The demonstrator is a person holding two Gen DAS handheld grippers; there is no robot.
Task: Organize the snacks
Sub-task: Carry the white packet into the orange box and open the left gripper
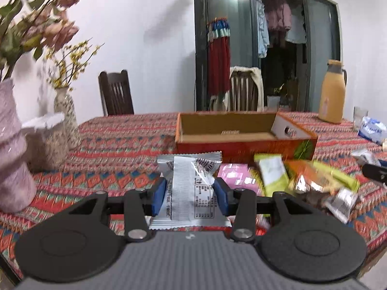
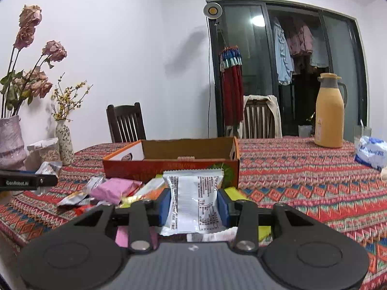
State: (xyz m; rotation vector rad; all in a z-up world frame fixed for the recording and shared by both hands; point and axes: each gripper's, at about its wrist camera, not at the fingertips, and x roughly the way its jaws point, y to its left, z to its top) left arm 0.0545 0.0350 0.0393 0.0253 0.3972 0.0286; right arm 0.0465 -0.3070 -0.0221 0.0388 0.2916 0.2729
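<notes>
My left gripper (image 1: 189,194) is shut on a silver snack packet (image 1: 187,188), held upright above the patterned tablecloth. My right gripper (image 2: 193,205) is shut on another silver snack packet (image 2: 193,203). An open orange cardboard box (image 1: 241,142) lies on the table beyond both grippers, its inside nearly bare; in the right wrist view the box (image 2: 169,166) sits straight ahead. A heap of loose snacks lies in front of it: a pink packet (image 2: 113,189), a yellow-green packet (image 1: 273,174) and several foil ones. The left gripper's body (image 2: 26,181) shows at the left edge of the right wrist view.
Vases with dried flowers (image 1: 14,149) and a speckled vase (image 1: 66,113) stand at the table's left. A yellow thermos jug (image 2: 329,113) and a blue-white tissue pack (image 2: 371,152) stand at the right. Two wooden chairs (image 2: 125,123) are behind the table.
</notes>
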